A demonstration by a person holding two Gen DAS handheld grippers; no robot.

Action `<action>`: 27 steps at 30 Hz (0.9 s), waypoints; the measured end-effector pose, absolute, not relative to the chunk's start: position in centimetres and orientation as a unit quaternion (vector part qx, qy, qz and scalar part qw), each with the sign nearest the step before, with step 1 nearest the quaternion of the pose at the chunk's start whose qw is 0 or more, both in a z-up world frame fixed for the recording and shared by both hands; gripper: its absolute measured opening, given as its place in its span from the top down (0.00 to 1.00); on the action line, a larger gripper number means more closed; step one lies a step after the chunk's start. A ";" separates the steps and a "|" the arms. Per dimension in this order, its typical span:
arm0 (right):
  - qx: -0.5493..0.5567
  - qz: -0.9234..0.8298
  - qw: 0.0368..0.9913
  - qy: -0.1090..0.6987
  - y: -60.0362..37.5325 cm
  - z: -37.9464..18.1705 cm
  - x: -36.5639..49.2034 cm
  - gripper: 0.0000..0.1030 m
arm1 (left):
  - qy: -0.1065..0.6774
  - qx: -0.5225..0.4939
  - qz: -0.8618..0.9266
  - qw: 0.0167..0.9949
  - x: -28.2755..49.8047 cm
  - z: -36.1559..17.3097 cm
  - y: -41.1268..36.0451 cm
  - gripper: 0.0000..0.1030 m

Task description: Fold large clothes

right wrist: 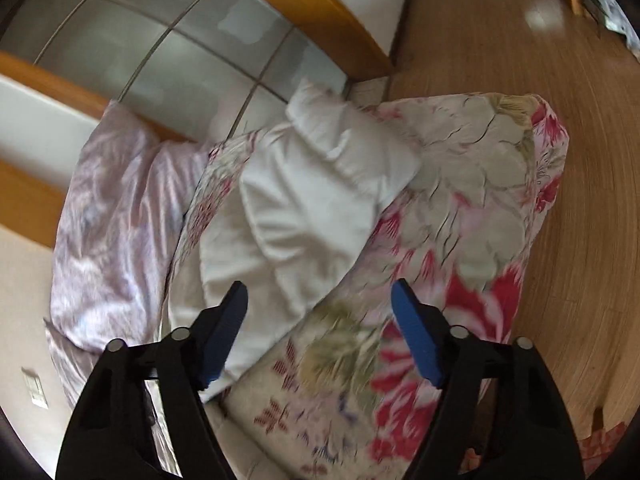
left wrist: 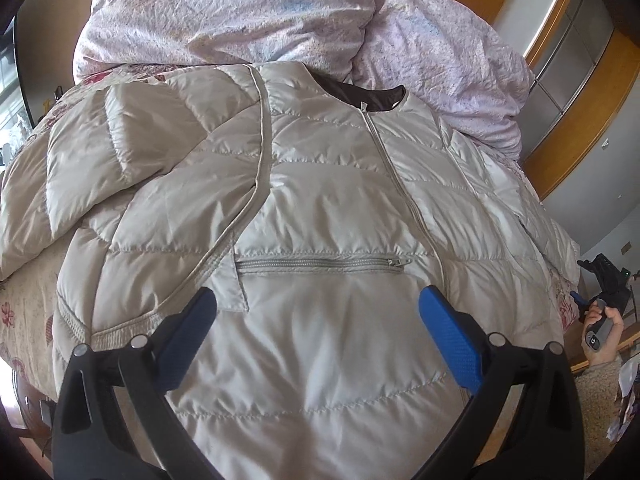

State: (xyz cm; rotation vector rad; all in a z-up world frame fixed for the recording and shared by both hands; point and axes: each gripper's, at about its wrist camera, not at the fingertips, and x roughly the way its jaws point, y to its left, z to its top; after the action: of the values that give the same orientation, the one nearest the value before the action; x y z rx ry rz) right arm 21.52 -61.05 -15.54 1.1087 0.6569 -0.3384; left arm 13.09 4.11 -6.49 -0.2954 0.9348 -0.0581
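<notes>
Jacket (left wrist: pixel 328 200), a pale quilted one, lies front-up and zipped across the floral bedspread (right wrist: pixel 472 208), collar toward the rumpled duvet (left wrist: pixel 240 12) at twelve o'clock. Its one sleeve (left wrist: pixel 132 168) is folded in over the chest at ten o'clock, probably the first fold done. The other sleeve (right wrist: pixel 320 184) sprawls loose over the bedspread, so I'd guess it goes next. The left gripper (left wrist: pixel 316 316) hovers at six o'clock above the hem, tongs wide and holding nothing. The right gripper (right wrist: pixel 320 304) hangs over that loose sleeve, tongs equally wide and empty, likely lining up a grab. No brand or legible writing anywhere.
</notes>
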 end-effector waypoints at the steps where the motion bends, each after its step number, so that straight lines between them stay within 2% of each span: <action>1: 0.521 -0.162 0.781 0.305 -61.6 -16.0 21.7 0.35 | 0.449 -0.147 -0.032 0.881 13.3 -6.6 4.2 0.02; 3: 0.534 -0.161 0.774 0.300 -62.4 -16.7 21.8 0.41 | 0.446 -0.157 -0.037 0.880 13.7 -6.8 4.4 0.02; 9: 0.534 -0.157 0.779 0.290 -63.4 -17.2 22.3 0.51 | 0.425 -0.207 -0.048 0.880 14.3 -7.1 5.8 0.02; 13: 0.525 -0.162 0.783 0.291 -63.5 -17.0 23.5 0.53 | 0.421 -0.208 -0.044 0.882 14.4 -7.2 6.2 0.02; 15: 0.517 -0.172 0.784 0.296 -63.5 -16.9 23.9 0.70 | 0.422 -0.211 -0.044 0.881 14.4 -7.4 6.4 0.02; 18: 0.485 -0.182 0.804 0.293 -63.2 -15.6 24.4 0.84 | 0.419 -0.218 -0.044 0.880 14.3 -7.6 6.9 0.02; 27: 0.315 -0.142 0.910 0.230 -56.8 -5.3 26.0 0.89 | 0.370 -0.227 -0.036 0.900 13.3 -6.8 8.4 0.02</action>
State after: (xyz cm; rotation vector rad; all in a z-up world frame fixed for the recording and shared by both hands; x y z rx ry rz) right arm 25.97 -56.84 -5.27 0.6497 0.4754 -0.2937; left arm 13.29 8.45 -6.76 -0.4698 0.7660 -0.0744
